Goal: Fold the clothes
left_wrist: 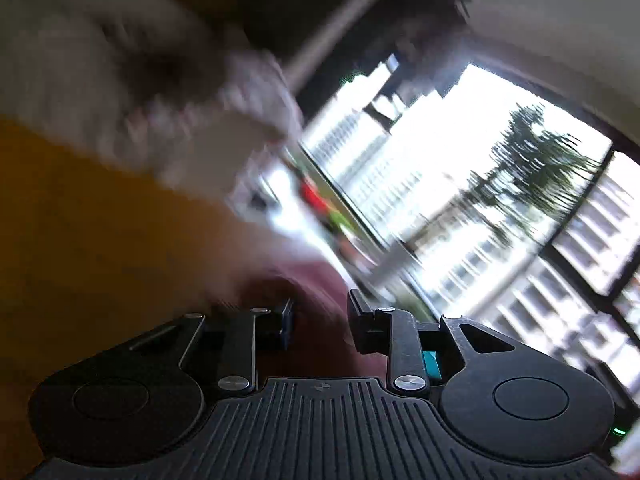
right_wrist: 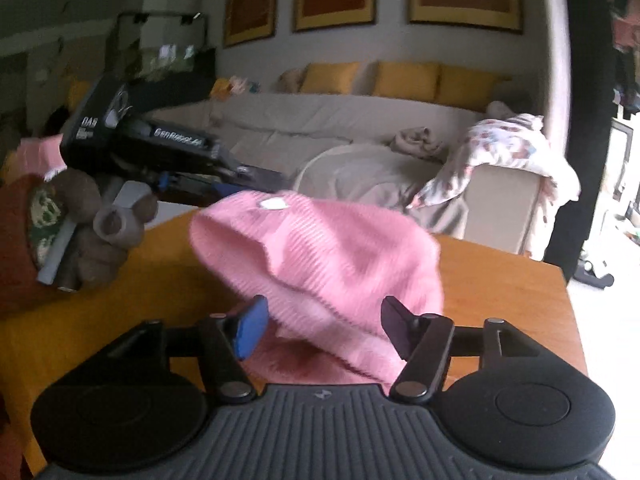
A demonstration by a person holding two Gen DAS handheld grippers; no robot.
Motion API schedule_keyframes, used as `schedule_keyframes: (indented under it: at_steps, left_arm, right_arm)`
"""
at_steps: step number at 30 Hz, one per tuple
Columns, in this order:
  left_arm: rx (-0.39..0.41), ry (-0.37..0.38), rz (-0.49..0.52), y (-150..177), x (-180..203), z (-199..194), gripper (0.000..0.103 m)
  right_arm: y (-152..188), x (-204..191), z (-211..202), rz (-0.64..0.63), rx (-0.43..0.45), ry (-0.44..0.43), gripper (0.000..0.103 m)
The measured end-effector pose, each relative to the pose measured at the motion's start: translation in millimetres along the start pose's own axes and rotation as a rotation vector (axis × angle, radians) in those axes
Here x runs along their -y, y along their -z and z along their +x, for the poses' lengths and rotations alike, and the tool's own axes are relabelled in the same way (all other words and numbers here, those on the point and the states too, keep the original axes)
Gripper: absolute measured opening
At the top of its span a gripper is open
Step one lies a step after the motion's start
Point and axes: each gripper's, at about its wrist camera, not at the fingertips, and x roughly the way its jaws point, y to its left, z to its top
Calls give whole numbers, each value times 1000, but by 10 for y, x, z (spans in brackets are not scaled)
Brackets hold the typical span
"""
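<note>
Blur dominated the left wrist view. Dark pinkish-red cloth (left_wrist: 312,280) bulged between and just beyond the two fingers of the left gripper (left_wrist: 319,322), which stood a moderate gap apart; whether they pinched the cloth could not be told. A pale smeared shape, too blurred to name, crossed the upper left above a band of yellow-orange. To the right, a window (left_wrist: 480,220) showed one tree and several pale buildings.

From the right wrist view, one pink garment (right_wrist: 320,264) was visible, a ribbed knit with a small white label near its upper edge. It hung bunched and draped over the wooden table (right_wrist: 500,280), highest at the upper left where the left gripper (right_wrist: 256,178) met it, and falling toward the lower right, so its long axis ran on that diagonal. A rolled hem opened toward the left. The lower fold dropped between the fingers of the right gripper (right_wrist: 322,330), whose jaws stood wide apart, one blue pad and one dark pad either side of the cloth without clamping it. A hand (right_wrist: 100,232) in a dark glove held the left tool's handle. Behind, a sofa (right_wrist: 360,136) carried three yellow cushions, a patterned cloth (right_wrist: 508,148) lay over its arm, and three framed pictures hung on the wall.
</note>
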Motion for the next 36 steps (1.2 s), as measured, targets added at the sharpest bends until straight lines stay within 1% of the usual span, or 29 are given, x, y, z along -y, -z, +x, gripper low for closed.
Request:
schedule_keyframes:
  at_steps: [2,4,5,6,7,9,10,11,13,14,15,18,19,20,21,23,25,26,29,32,34,36]
  left_arm:
    - [14,-65,3,-76,-99,-108,30]
    - [5,-79,-46,-44,-227,-219,43]
    - [-3,-77,-74,-22,-286,-263,58]
    - [-20,-51,-112,20,-328,-275,69]
    - [-40,-21,-147,70,-359,-277,74]
    - [-96,59,-205,214,-353,-218,93]
    - [-121,92,-227,268,-350,-161,95]
    - [-139,103,-229,274,-350,-27,95]
    - [-153,103,-202,256,-269,246,93]
    - [-154,103,-178,227,-201,377,77]
    - [-153,128,-152,164,-111,475,55]
    - [-134,288,-109,-33,211,618,45]
    - [-120,338,-91,-96,304,645,44]
    - [-109,356,-68,-144,365,660,44]
    - [-105,347,-51,-163,377,686,44]
    - [-107,305,-29,-118,327,697,44]
    - [-128,243,-58,-22,158,710,42]
    - [-142,209,-88,33,46,711,42]
    - [-153,91,-145,154,-270,655,42]
    - [-105,15,-221,128,-581,511,43]
    - [-59,3,-265,96,-723,353,45]
    - [-16,6,-289,36,-841,246,54]
  right_arm:
    - [-7,122,-39,52,8,15,64]
    - [1,258,-46,118,12,33,64]
    - [3,323,-42,148,15,41,64]
    - [5,367,-33,168,17,48,64]
    - [11,369,-25,167,21,52,64]
    - [22,292,-4,121,24,52,64]
    - [27,208,15,71,19,47,64]
    - [31,123,33,21,13,42,64]
    - [24,28,75,-16,11,38,65]
    - [19,-8,96,-26,12,37,65]
    - [13,-44,117,-35,12,36,65]
    - [8,-76,135,-41,20,40,65]
    - [10,-63,127,-36,24,44,66]
    - [13,-50,118,-31,28,48,66]
    - [15,-37,110,-26,33,52,67]
    - [20,-11,93,-15,42,60,68]
    - [25,15,77,-5,50,68,71]
    - [28,-5,80,-11,53,68,71]
    - [41,-146,121,-59,59,59,71]
    - [29,-322,203,-128,66,43,72]
    - [-11,-436,307,-188,69,30,74]
    - [-7,-602,417,-267,55,26,77]
